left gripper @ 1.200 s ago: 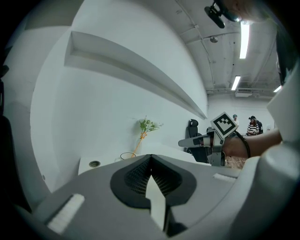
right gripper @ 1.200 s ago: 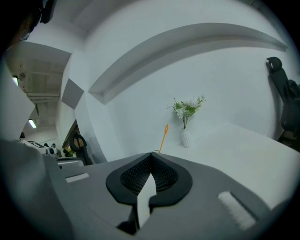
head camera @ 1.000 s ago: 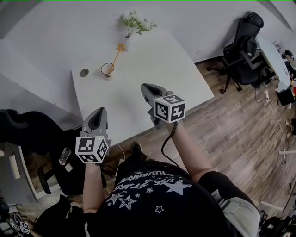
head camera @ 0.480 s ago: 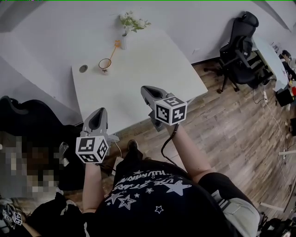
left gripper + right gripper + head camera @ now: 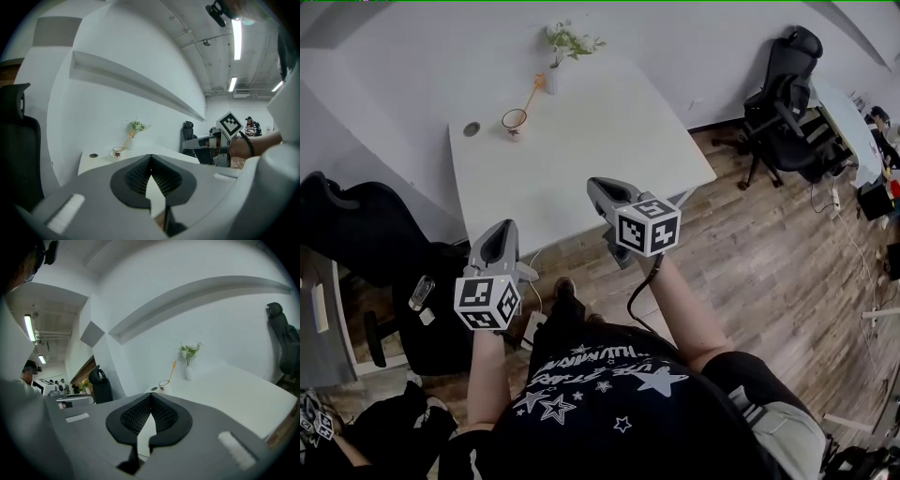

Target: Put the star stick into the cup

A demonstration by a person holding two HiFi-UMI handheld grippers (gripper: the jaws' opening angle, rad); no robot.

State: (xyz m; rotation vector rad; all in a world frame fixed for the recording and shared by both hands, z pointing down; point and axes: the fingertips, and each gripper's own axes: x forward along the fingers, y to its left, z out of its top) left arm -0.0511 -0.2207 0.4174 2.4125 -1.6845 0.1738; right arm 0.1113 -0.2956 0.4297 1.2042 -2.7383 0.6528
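One table (image 5: 581, 150) is counted, and on it one cup (image 5: 515, 120), one star stick (image 5: 532, 92), one vase (image 5: 552, 79) and one round grommet (image 5: 472, 128). Two grippers are counted, the left gripper (image 5: 499, 232) and the right gripper (image 5: 600, 186). Two black chairs are seen: one right chair (image 5: 783, 98) and one left chair (image 5: 356, 234).

No legible text anywhere; white lettering on black shirt (image 5: 609, 403) upside down, unreadable.

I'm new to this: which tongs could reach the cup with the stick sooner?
Probably right: the right tongs hang over the white table, pointing at the white cup; the left tongs sit at its edge.
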